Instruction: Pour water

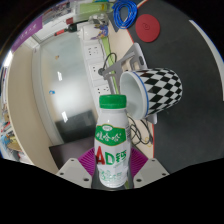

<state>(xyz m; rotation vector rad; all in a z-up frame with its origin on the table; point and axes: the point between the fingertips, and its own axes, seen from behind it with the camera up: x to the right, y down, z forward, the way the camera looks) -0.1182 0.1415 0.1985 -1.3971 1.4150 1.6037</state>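
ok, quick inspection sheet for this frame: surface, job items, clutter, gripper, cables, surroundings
Surface: pale grey tabletop, mostly bare.
Job's things: white bottle with green cap and AD label, upright between the fingers; checkered cup beyond it, tipped on its side.
Clutter: white power strip beyond the bottle.
Grippers: gripper pads against the bottle's sides.
Cables: blue cable coil at the far end.
Surroundings: round black object beside the coil.
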